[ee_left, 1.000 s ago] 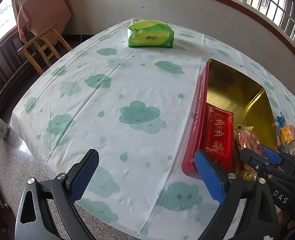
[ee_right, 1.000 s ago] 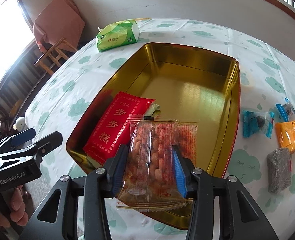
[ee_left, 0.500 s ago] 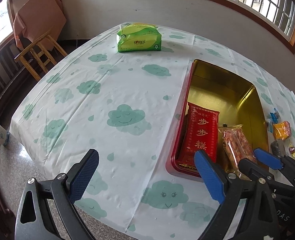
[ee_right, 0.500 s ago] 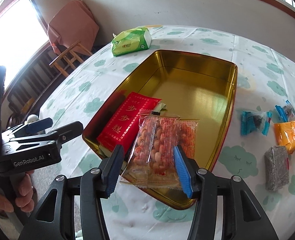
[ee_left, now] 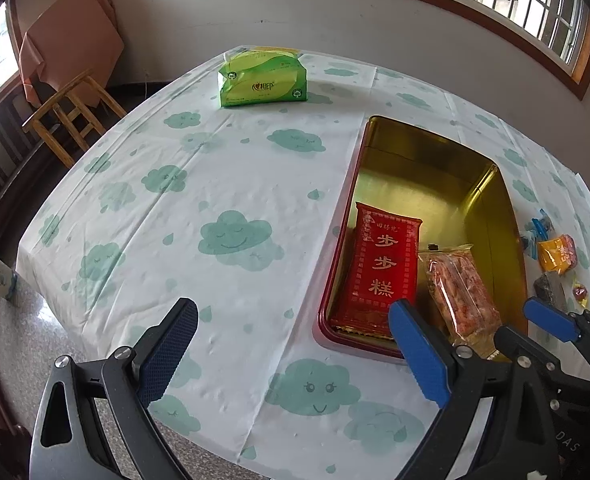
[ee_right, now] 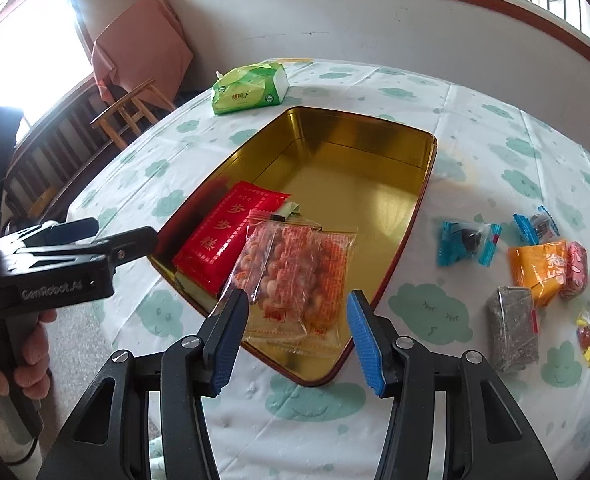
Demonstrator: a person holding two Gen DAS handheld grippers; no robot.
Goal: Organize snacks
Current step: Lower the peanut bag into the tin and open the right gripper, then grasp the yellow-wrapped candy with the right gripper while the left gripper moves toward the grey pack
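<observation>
Right wrist view: the right gripper [ee_right: 297, 334] hangs partly open, empty, above the peanut packet [ee_right: 295, 276] lying in the gold tin's [ee_right: 375, 184] near end, beside the red cake packet [ee_right: 225, 234]. Loose sweets [ee_right: 535, 264] wait on the cloth rightward. The left gripper [ee_left: 291, 354] gapes empty, idle, probably standing by.

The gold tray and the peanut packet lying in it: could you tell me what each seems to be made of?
The gold tray looks like thin metal, probably tinplate, with a glossy gold lining: its walls mirror the light, and its outer rim is red. The peanut packet looks like clear glossy plastic film: the nuts show through, and the edges are crimped.
</observation>
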